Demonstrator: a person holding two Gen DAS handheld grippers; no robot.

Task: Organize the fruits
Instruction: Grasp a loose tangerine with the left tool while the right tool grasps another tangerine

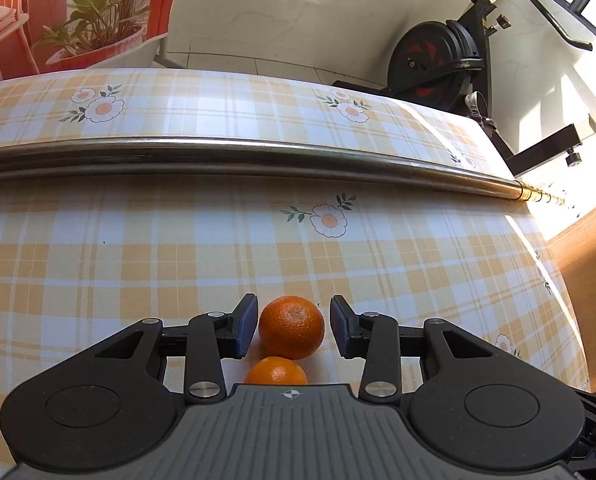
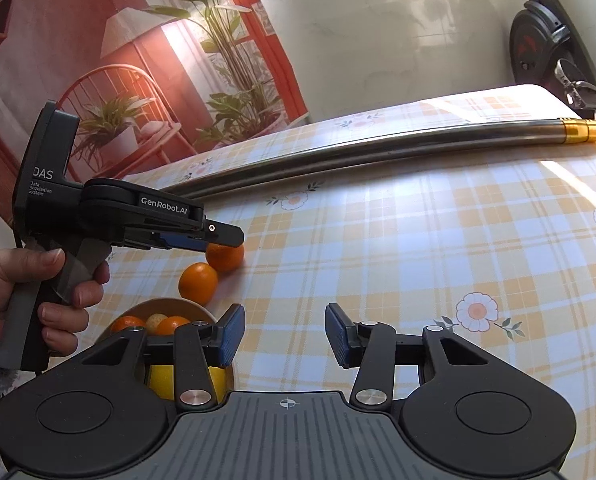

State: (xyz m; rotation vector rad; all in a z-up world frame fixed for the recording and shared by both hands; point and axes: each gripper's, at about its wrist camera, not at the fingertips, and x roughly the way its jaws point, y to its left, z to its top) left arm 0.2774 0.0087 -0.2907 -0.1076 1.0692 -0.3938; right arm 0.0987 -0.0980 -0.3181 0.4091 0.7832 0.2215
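Two oranges lie on the checked tablecloth. In the left wrist view the far orange [image 1: 291, 327] sits between the open fingers of my left gripper [image 1: 294, 326], with small gaps on both sides. The near orange [image 1: 276, 372] lies just behind it, half hidden by the gripper body. The right wrist view shows the left gripper [image 2: 222, 240] held by a hand [image 2: 54, 296], its fingers around the far orange [image 2: 226, 257], the second orange [image 2: 198, 282] beside it. My right gripper [image 2: 284, 332] stands open over bare cloth. A brown bowl [image 2: 202, 310] at lower left holds several fruits.
A long steel pole [image 1: 258, 152] with a gold tip lies across the table behind the oranges. An exercise bike [image 1: 441, 56] stands past the table's far right edge. A printed backdrop [image 2: 138, 60] hangs behind the table on the left.
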